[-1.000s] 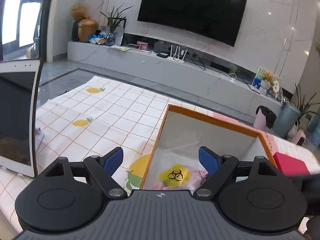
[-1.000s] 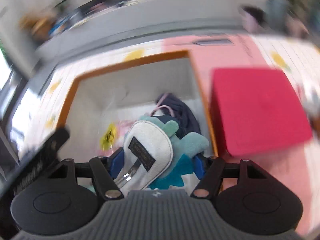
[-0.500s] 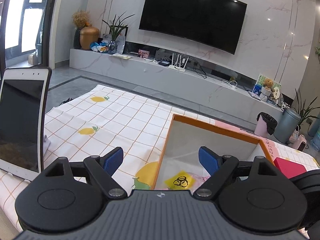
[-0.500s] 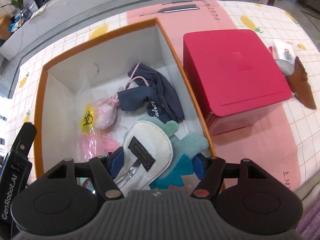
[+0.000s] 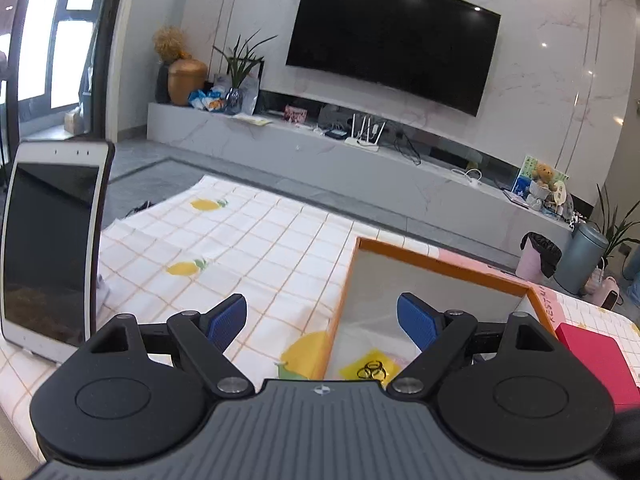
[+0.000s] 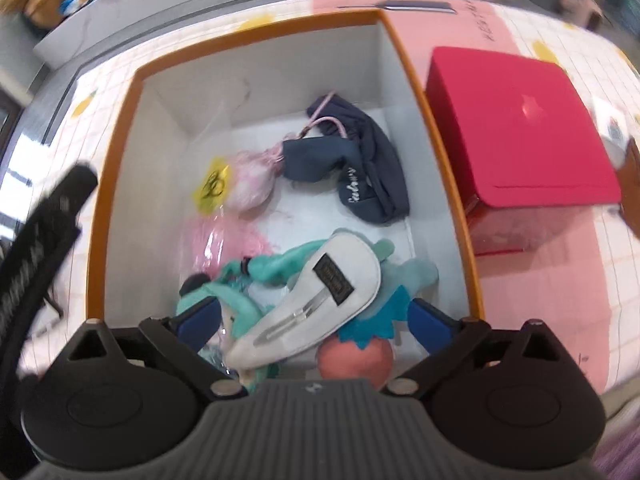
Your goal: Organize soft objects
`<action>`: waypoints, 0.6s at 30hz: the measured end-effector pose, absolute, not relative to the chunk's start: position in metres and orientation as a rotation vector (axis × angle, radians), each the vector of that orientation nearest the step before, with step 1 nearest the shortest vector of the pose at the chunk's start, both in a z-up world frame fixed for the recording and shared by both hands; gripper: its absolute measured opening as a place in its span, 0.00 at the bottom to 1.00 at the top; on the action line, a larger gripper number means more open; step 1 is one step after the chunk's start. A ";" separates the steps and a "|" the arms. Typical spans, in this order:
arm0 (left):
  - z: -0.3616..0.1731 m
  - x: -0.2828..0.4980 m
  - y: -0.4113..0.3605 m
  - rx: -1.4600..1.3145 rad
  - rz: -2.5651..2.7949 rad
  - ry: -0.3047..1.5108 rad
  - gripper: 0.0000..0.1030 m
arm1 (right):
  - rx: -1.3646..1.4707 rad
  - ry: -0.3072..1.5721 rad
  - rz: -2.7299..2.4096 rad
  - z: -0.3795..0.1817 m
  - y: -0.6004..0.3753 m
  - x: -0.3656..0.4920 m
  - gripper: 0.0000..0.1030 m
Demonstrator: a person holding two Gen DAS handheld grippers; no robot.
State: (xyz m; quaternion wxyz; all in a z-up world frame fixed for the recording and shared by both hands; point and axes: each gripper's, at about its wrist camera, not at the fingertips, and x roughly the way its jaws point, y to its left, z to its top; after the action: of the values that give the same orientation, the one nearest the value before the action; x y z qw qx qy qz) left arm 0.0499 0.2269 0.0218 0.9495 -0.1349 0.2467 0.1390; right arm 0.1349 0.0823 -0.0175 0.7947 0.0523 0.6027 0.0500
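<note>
Right wrist view: right gripper jaws opening, half a second ago clamped on plush toy | toy now loose, lower centre, inside box | deposit done | left gripper jaws open, empty.

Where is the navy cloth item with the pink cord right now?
In the right wrist view, the navy cloth item lies inside the orange-rimmed box, toward its far right side, beside the pink pouch.
</note>
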 end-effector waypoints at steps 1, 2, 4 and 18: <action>0.023 0.049 0.228 -0.277 0.295 0.501 0.97 | 0.100 1.291 0.119 -0.017 0.083 0.132 0.97; 0.024 0.049 0.229 -0.284 0.304 0.501 0.97 | 0.098 1.285 0.128 -0.016 0.083 0.131 0.97; 0.027 0.046 0.230 -0.287 0.300 0.500 0.97 | 0.100 1.282 0.142 -0.015 0.081 0.131 0.97; 0.056 0.036 0.208 -0.202 0.342 0.474 0.97 | -0.003 1.148 0.280 0.020 0.078 0.115 0.97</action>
State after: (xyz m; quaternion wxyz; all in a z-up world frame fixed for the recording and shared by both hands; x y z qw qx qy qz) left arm 0.0357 0.2084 0.0557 0.9526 -0.0995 0.2331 0.1682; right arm 0.1146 0.0777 0.0195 0.8305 -0.0012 0.5411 0.1322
